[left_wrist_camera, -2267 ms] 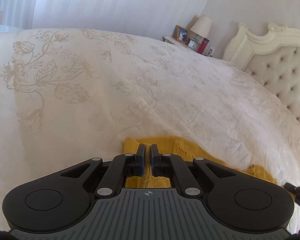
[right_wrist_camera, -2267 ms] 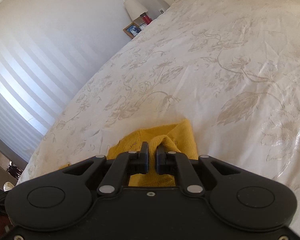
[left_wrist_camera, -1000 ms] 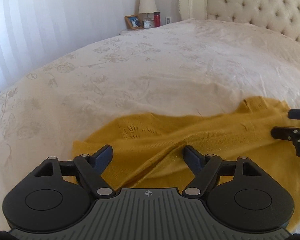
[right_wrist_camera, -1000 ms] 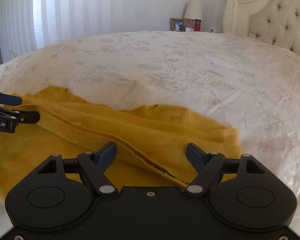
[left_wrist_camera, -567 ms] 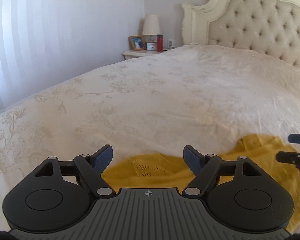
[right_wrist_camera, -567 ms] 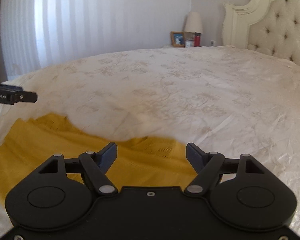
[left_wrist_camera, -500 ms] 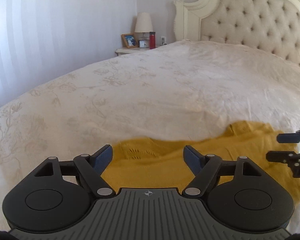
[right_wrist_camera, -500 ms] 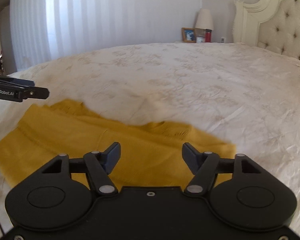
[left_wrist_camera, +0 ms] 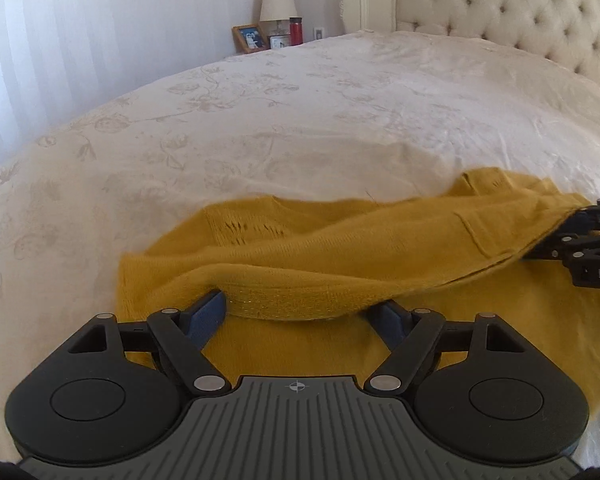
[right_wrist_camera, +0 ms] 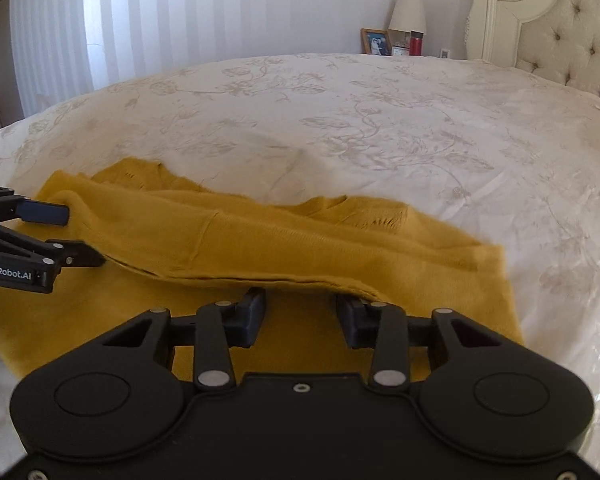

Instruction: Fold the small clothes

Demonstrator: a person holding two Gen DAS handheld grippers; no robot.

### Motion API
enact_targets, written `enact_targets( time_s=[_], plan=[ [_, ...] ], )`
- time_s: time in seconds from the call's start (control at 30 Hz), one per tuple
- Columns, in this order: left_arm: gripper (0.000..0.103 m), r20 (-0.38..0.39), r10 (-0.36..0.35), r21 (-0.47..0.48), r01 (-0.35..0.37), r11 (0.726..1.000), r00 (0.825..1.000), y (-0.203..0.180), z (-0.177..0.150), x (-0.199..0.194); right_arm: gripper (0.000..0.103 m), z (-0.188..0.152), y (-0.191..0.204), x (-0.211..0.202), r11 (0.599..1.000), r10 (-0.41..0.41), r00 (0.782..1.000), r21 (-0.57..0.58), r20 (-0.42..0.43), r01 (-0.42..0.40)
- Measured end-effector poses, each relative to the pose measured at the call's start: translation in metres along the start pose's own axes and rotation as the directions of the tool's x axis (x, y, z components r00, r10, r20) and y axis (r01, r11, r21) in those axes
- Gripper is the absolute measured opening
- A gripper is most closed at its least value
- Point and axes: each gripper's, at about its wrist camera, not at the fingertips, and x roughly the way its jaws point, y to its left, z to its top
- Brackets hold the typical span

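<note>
Both grippers lower now; R gripper (right_wrist_camera: 302,308) closing over yellow knit (right_wrist_camera: 284,236) hem.

A wide bed fills most of both views, covered by a cream bedspread (left_wrist_camera: 284,128) with a pale woven pattern of flowers and trailing vines, lightly creased on the right. At the far right stands a tufted, buttoned headboard (left_wrist_camera: 512,16) in a carved cream frame. Far off, beside the headboard, a bedside table top carries 1 lamp with a cream shade (left_wrist_camera: 277,1), 1 framed photograph (left_wrist_camera: 249,37), 1 red bottle with a dark cap (left_wrist_camera: 296,31) and a small clock-like item, too small to tell. White vertical blinds (right_wrist_camera: 100,28) cover the bright window on the left wall.
</note>
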Motion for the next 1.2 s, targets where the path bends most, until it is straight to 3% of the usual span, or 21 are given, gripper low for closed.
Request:
enact_targets(
  time_s=[0.2, 0.37, 0.53, 0.63, 0.73, 0.9, 1.0, 1.1, 1.2],
  plan=[
    [0.077, 0.012, 0.092, -0.050, -0.091, 0.995, 0.996, 0.030, 0.048, 0.027, 0.047, 0.033, -0.029, 0.023, 0.997, -0.063, 0.998, 0.047, 0.002, 0.063],
    [0.077, 0.050, 0.130, -0.079, -0.126, 0.989, 0.990, 0.048, 0.061, 0.013, 0.051, 0.033, -0.045, 0.015, 0.991, -0.099, 0.994, 0.099, 0.038, 0.095],
    [0.077, 0.087, 0.076, -0.082, -0.069, 0.994, 0.993, 0.042, 0.039, -0.014, 0.051, 0.022, -0.027, -0.001, 0.995, -0.032, 0.997, 0.092, 0.063, 0.026],
    [0.077, 0.032, 0.054, -0.022, -0.053, 0.998, 0.998, 0.031, 0.015, -0.015, 0.051, 0.006, -0.012, 0.000, 0.998, -0.004, 1.000, 0.069, 0.027, 0.003],
    [0.077, -0.070, 0.026, 0.010, -0.026, 1.000, 0.997, 0.029, -0.019, -0.011, 0.052, -0.021, -0.010, -0.003, 0.996, -0.009, 1.000, 0.084, -0.014, 0.010],
    [0.078, -0.045, -0.003, -0.043, 0.001, 0.999, 0.999, 0.039, -0.061, -0.037, 0.053, -0.057, -0.014, -0.033, 0.993, -0.033, 0.999, 0.111, 0.030, 0.030],
    [0.078, -0.044, -0.016, -0.008, 0.015, 1.000, 0.999, 0.039, -0.065, -0.044, 0.054, -0.074, -0.013, -0.040, 0.990, -0.054, 0.996, 0.136, 0.075, 0.043],
    [0.078, -0.031, -0.037, -0.043, 0.035, 0.998, 0.999, 0.045, -0.055, -0.052, 0.055, -0.079, -0.005, -0.038, 0.992, -0.087, 0.989, 0.104, 0.119, 0.075],
    [0.078, 0.048, -0.033, -0.088, 0.037, 0.995, 0.998, 0.054, -0.033, -0.062, 0.055, -0.080, -0.005, -0.037, 0.992, -0.088, 0.988, 0.106, 0.129, 0.074]
  ],
)
